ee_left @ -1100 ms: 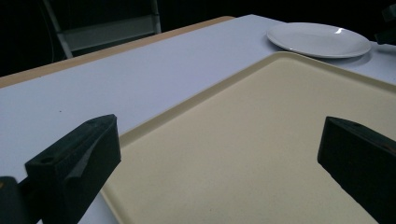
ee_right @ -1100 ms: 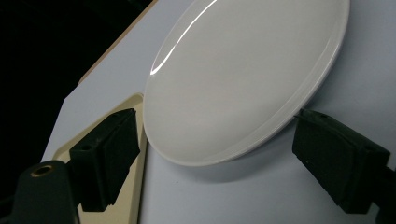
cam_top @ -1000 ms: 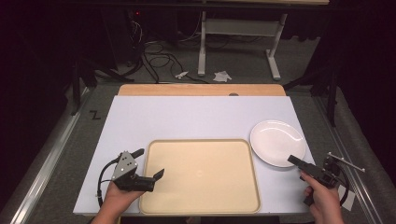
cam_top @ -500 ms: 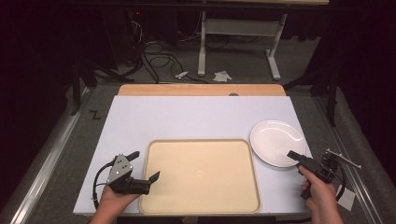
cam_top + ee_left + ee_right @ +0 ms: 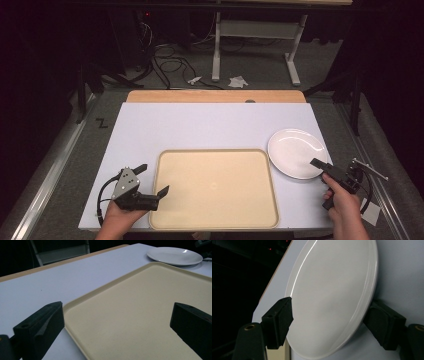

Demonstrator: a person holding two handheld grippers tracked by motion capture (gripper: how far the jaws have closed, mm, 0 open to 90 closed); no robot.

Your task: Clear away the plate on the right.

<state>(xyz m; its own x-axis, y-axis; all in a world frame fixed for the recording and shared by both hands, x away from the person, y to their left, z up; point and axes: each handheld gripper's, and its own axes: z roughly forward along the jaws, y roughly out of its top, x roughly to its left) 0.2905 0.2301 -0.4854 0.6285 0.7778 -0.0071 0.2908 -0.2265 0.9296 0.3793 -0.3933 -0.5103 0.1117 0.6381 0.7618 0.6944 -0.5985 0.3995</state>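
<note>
A beige tray (image 5: pixel 215 187) lies on the white table at the near middle. To its right rests a white plate (image 5: pixel 296 152), also far off in the left gripper view (image 5: pixel 175 255). My left gripper (image 5: pixel 153 179) is held low at the tray's near left corner and stands open; its jaws straddle the tray's rim (image 5: pixel 75 305) without touching it. My right gripper (image 5: pixel 320 167) is at the plate's near edge. It is open, one jaw on each side of the plate (image 5: pixel 332 290), and the rim lies between them.
The white tabletop (image 5: pixel 200 125) has a wooden strip (image 5: pixel 215 96) along its far edge. Cables and table legs (image 5: pixel 216 55) are on the floor beyond. A small white scrap (image 5: pixel 371 215) lies by the near right corner.
My right gripper has moved forward until its jaws straddle the plate's near edge. The left gripper has drifted slightly left along the tray's corner.
</note>
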